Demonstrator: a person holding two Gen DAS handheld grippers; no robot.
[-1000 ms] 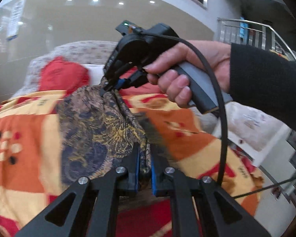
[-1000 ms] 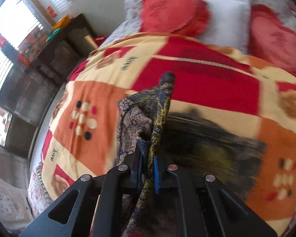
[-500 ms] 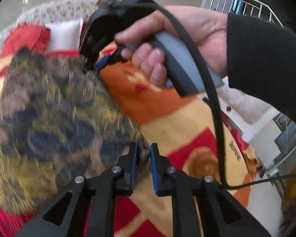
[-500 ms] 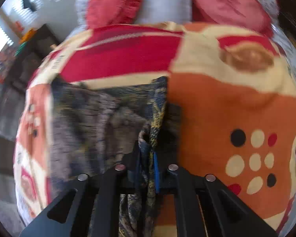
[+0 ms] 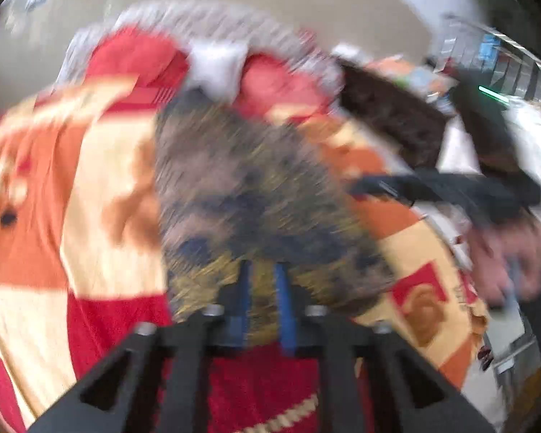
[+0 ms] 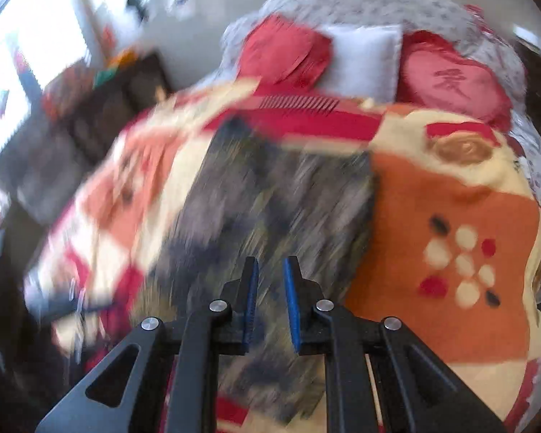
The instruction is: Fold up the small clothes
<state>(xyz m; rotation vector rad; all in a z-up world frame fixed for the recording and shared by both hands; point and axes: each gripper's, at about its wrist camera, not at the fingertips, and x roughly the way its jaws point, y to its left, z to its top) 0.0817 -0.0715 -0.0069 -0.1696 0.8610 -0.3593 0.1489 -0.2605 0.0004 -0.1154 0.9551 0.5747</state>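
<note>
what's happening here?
A person with a handheld gripper in each hand is folding a dark patterned garment laid on the orange-and-red blanket. The left gripper sits at its near edge, a narrow gap showing; whether it pinches cloth is blurred. The right gripper is open over it.

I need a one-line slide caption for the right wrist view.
Right gripper, jaws apart, above the dark patterned garment lying on the orange-red blanket.
</note>
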